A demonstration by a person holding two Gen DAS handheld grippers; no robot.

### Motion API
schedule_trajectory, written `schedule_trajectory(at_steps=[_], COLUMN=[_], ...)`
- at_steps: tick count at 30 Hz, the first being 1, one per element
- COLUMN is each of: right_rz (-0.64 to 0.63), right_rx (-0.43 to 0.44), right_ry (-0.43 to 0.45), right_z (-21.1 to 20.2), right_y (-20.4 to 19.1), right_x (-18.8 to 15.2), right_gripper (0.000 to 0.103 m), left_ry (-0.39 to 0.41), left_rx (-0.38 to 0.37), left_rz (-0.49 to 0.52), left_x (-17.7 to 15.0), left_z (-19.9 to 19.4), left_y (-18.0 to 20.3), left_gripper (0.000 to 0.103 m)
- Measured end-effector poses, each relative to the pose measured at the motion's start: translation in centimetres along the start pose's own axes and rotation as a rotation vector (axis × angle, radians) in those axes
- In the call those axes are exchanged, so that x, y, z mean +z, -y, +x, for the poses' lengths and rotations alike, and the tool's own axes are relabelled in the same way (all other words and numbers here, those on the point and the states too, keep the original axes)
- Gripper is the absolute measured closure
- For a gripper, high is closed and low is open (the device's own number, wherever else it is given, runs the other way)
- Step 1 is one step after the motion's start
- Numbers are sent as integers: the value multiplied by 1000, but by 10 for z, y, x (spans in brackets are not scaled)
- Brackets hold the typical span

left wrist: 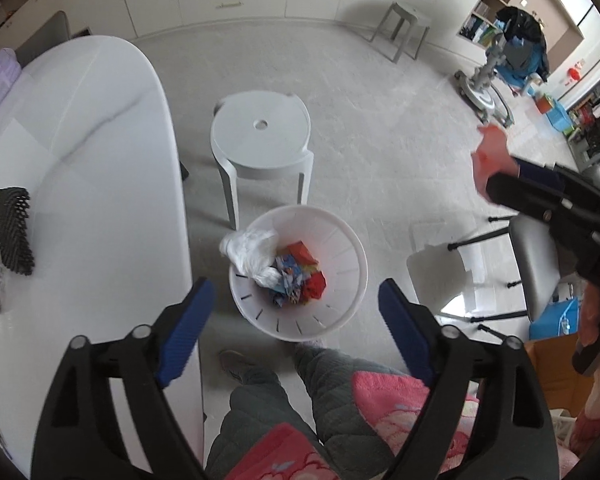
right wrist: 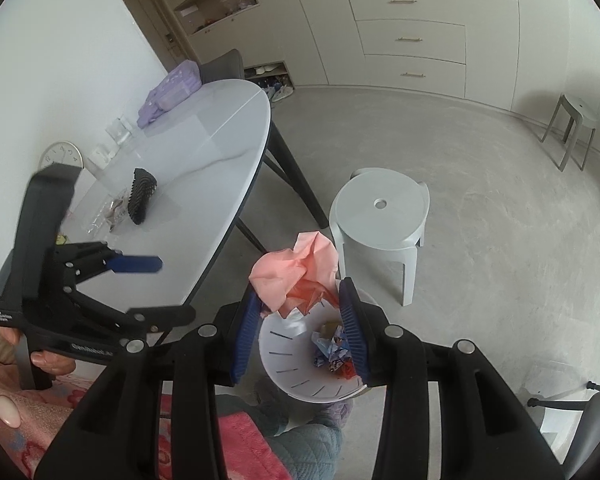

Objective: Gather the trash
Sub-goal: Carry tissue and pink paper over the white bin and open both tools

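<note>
Left wrist view first: the left gripper (left wrist: 294,322) pointed steeply down with its blue pads spread wide and nothing between them. Right under that gap sat the white trash bin (left wrist: 346,248) on the grey floor, with a crumpled white plastic bag (left wrist: 252,254) draped over its near-left rim and a heap of colourful wrappers (left wrist: 300,276) in the bottom, red and blue mostly. The bin stood just beside the white oval table (left wrist: 100,168) and just in front of a pale round stool (left wrist: 262,136). A black mesh thing (left wrist: 10,230) lay on the table. Over on the right edge, the right gripper (left wrist: 496,176) came in with a blurry pink-red wad (left wrist: 492,152) at its tip. The person's quilted grey trouser legs (left wrist: 324,392) showed below the bin.

Right wrist view: the right gripper (right wrist: 300,320) was clamped on a crumpled pink paper (right wrist: 296,276), which stuck up from between the blue pads, with some darker orange-red folds in it. It hung over the far edge of the bin (right wrist: 280,356), wrappers (right wrist: 332,350) visible inside. The left gripper (right wrist: 148,276) was off to the left over the table (right wrist: 204,160), jaws apart and empty, a hand (right wrist: 48,360) on its handle. The stool (right wrist: 380,208) stood just beyond the bin, and a purple bag (right wrist: 172,88) lay at the table's far end.
</note>
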State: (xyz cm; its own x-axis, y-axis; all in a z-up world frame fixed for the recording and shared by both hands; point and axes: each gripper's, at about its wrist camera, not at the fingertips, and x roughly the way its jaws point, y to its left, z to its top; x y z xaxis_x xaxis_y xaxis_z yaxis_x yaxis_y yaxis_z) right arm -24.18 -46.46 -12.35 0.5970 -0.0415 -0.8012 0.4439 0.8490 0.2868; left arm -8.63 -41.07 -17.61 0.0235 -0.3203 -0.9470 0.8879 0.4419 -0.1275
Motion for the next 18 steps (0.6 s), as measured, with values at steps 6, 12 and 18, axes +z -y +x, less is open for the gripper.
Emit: schedule_trajectory(at_steps=[6, 12, 18], right_rz=[-3, -5, -20], right_rx=[20, 33, 34], right_ry=[-12, -26, -65], right_z=[4, 11, 26], right_y=[-6, -13, -16], right_x=[-4, -6, -8], right_gripper=[61, 61, 61], left_ry=[35, 48, 79], left_rx=[14, 14, 41], left_rz=[-6, 13, -11], left_x=[-7, -12, -13], left_z=[-13, -20, -31], left_y=[-4, -6, -13], left_gripper=[17, 17, 16])
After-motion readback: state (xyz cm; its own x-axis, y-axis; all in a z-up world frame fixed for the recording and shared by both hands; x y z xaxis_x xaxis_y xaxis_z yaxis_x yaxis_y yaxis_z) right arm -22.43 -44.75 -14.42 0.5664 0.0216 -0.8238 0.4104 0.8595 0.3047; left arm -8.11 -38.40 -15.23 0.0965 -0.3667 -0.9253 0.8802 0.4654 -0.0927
